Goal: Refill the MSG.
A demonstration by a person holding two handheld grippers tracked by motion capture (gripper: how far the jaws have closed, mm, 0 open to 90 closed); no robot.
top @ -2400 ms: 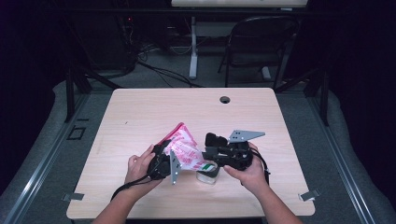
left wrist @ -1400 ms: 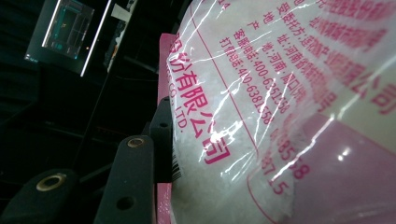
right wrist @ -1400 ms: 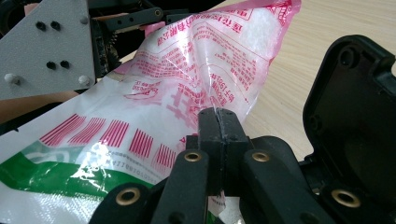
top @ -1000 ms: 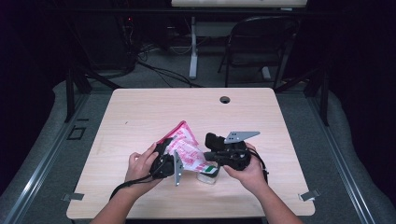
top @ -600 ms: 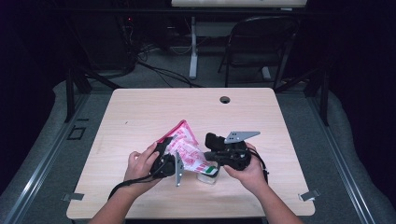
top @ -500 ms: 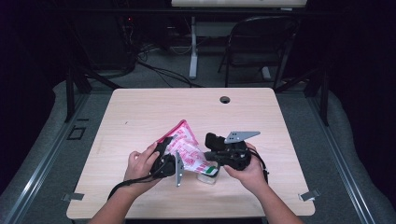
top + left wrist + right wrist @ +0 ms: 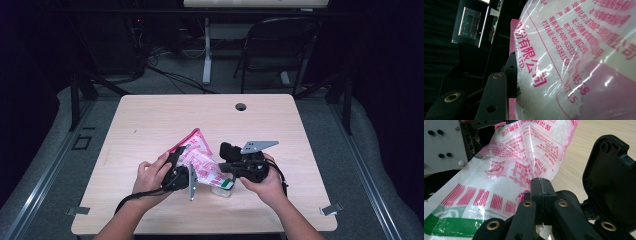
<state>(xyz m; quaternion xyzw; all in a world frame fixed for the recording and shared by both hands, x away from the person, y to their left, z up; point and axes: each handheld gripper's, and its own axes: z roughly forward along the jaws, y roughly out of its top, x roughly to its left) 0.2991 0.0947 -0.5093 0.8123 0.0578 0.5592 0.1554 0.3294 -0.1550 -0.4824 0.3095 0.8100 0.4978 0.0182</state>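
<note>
Bag (image 7: 579, 62) is clear plastic w/ pink print: Chinese characters, "LTD." and phone nos. "400-6351558" and "400-6381558" legible in left gripper view; other digits partly cut off. Right gripper view shows pink stripe blocks, a green band w/ mirrored digits, more Chinese text too small to read. Contents: white granules. Bag sits between both grippers above near-centre of table (image 7: 150, 120), pink corner pointing up and away. Left gripper (image 7: 179, 172), in left hand (image 7: 150, 175): one jaw seen beside the bag, the other hidden behind it, so can't tell its gap. Right gripper (image 7: 540, 190), in right hand (image 7: 267, 182): jaws pressed together, pinching bag edge. Small clear container (image 7: 222, 187) under bag's low end, mostly hidden; contents unclear.
</note>
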